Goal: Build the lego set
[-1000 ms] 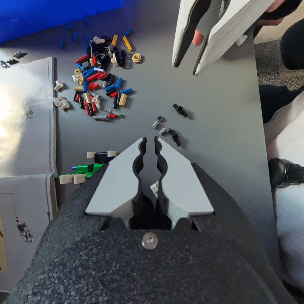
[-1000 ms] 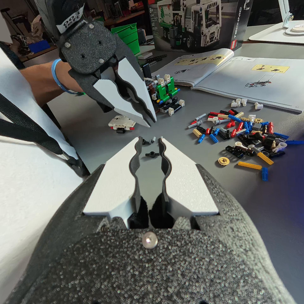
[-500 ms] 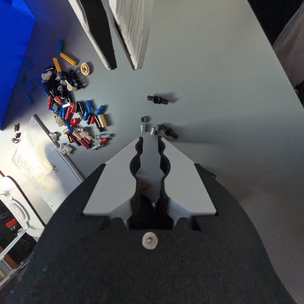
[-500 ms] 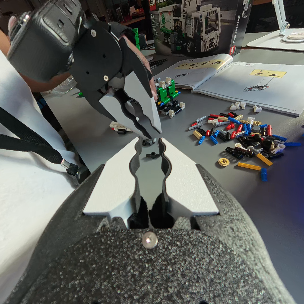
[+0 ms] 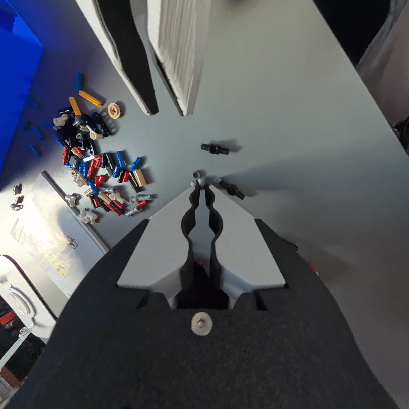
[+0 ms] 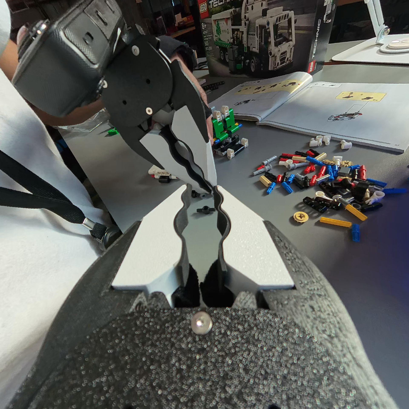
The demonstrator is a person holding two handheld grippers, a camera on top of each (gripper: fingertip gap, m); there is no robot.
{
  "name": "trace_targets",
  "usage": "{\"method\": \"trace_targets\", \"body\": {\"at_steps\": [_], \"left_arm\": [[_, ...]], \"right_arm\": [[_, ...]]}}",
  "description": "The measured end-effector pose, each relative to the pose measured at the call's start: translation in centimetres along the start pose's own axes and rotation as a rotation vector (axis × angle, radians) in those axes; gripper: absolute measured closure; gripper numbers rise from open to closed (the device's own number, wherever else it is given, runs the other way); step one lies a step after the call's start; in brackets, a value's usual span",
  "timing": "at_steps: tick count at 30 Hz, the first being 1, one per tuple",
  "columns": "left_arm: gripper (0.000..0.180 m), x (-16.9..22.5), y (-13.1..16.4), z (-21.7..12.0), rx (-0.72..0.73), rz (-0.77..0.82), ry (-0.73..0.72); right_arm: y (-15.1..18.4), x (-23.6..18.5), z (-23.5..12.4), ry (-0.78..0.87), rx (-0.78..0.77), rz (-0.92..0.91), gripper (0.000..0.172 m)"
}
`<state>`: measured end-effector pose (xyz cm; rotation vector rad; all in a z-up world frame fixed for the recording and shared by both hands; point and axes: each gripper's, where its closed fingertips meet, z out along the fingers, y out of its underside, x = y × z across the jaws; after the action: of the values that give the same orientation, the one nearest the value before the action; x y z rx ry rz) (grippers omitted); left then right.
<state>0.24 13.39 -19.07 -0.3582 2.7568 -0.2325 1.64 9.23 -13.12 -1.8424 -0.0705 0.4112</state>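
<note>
left claw (image 5: 200, 187) tips pinch a small light grey pin (image 5: 201, 181) on the grey table (image 5: 276, 132), black cross connector (image 5: 231, 189) just right. right claw (image 6: 202, 188) hovers spread, nothing between its fingers; black axle connector (image 6: 205, 209) lies under its gap.

Bright light glares on the white booklet (image 5: 42, 221); parts cast long shadows on the worktop (image 5: 276, 110); edges bend and blur.

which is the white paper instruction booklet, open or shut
Open: the white paper instruction booklet lies flat, two pages spread either side of its fold.
</note>
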Motion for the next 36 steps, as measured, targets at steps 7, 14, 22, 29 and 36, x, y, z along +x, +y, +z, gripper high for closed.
{"method": "trace_targets", "body": {"at_steps": [7,14,22,29,36], "left_arm": [[0.179,-2.6,-2.9,-3.2,0.301,-0.248,-0.292],[0.179,-2.5,-3.8,-5.3,0.406,-0.306,-0.405],[0.179,-2.2,-4.1,-5.9,0.409,-0.289,-0.432],[0.179,-2.0,-4.2,-6.3,0.439,-0.338,-0.433],[0.162,1.3,-0.2,-5.1,0.382,-0.677,-0.244]], "right_arm": [[-0.3,1.5,1.3,0.037,-0.033,0.134,0.154],[-2.0,0.1,1.7,-0.066,0.065,0.187,0.161],[-2.1,-0.7,1.8,-0.09,0.066,0.166,0.168],[-2.2,-1.0,1.7,-0.104,0.078,0.152,0.169],[-0.7,-0.5,2.3,-0.044,-0.013,0.143,0.169]]}}
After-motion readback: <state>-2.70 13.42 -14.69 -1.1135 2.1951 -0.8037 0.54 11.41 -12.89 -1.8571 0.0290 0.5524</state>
